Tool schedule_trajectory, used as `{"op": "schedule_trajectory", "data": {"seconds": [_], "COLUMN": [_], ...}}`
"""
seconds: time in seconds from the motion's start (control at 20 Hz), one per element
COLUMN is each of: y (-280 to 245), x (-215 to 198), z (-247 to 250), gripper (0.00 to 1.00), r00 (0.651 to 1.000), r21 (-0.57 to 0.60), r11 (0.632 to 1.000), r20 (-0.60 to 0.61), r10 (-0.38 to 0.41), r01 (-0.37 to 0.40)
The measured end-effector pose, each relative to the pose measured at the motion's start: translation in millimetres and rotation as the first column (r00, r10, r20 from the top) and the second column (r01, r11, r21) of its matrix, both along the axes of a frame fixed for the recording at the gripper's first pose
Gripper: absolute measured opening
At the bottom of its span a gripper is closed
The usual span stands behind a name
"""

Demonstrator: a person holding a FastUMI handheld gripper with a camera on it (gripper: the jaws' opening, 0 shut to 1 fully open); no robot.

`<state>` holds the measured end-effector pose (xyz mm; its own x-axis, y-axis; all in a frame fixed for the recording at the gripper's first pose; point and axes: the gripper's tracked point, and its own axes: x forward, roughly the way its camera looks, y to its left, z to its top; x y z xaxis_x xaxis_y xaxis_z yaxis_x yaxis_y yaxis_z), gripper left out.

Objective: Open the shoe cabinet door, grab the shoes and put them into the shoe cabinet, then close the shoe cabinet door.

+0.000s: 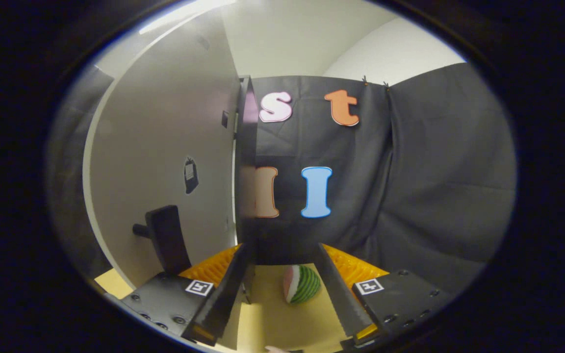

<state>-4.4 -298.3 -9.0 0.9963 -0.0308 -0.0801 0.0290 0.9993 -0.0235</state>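
We see our gripper (282, 255) with its 2 fingers (223, 294) apart, gripping nothing, and a watermelon-slice toy (302, 284) lying on the yellow floor (282, 318) between them. The cabinet door (165, 162) stands open just ahead, its thin edge facing us beside the left fingertip, perhaps touching it, with a dark handle (167, 238) low on its pale face. Beyond hangs the black cloth (410, 196).
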Motion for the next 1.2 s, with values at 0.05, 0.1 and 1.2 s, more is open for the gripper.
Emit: {"op": "schedule_trajectory", "data": {"seconds": [0.05, 0.1, 1.2], "y": [0.4, 1.4, 169.2], "x": [-0.5, -1.2, -7.3], "z": [0.5, -0.5, 3.0], "gripper": [0.89, 0.89, 0.88], "r00": [1.0, 1.0, 0.995], "r21": [0.004, 0.007, 0.019], "r11": [1.0, 1.0, 0.996], "r20": [0.0, -0.003, 0.043], "r10": [-0.002, -0.003, -0.088], "r01": [0.002, 0.003, 0.087]}}
